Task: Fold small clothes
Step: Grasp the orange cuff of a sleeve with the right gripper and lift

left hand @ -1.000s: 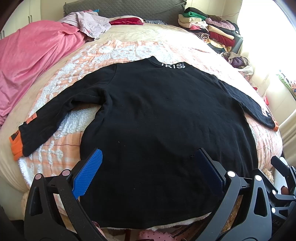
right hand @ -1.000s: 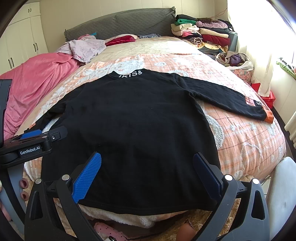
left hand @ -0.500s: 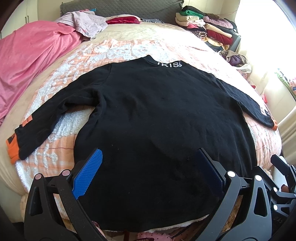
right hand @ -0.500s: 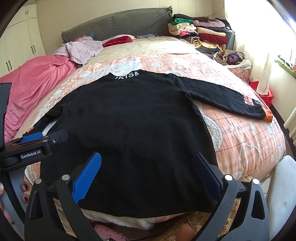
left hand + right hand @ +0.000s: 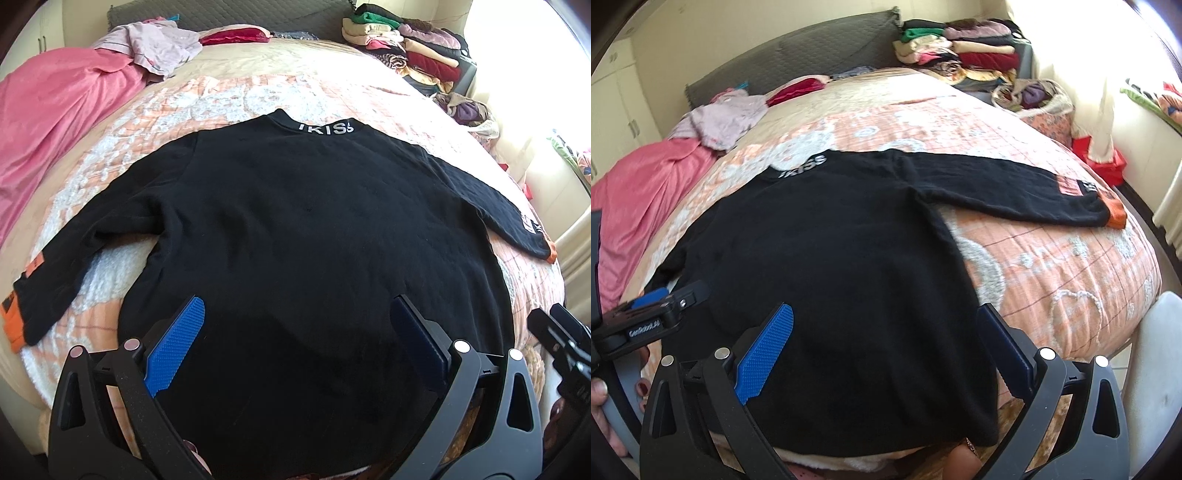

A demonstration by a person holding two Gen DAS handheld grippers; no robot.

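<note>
A black long-sleeved sweater (image 5: 303, 229) (image 5: 831, 266) lies flat on the bed, collar with white lettering at the far side, both sleeves spread out with orange cuffs (image 5: 11, 325) (image 5: 1115, 214). My left gripper (image 5: 295, 332) hovers open over the sweater's near hem, left of centre, nothing between its blue pads (image 5: 173, 347). My right gripper (image 5: 882, 336) hangs open above the hem's right part, near the sweater's right side edge. The left gripper's body (image 5: 646, 317) shows at the left of the right wrist view.
An orange and white patterned blanket (image 5: 1052, 266) covers the bed. A pink sheet (image 5: 55, 110) and a lilac garment (image 5: 155, 48) lie far left. Folded clothes (image 5: 960, 51) are stacked at the far right beside a bag (image 5: 1034, 96). A white surface (image 5: 1152, 387) stands at right.
Both grippers have moved forward and lower over the sweater's hem. The right one has also turned to the right. The sweater has not moved.
</note>
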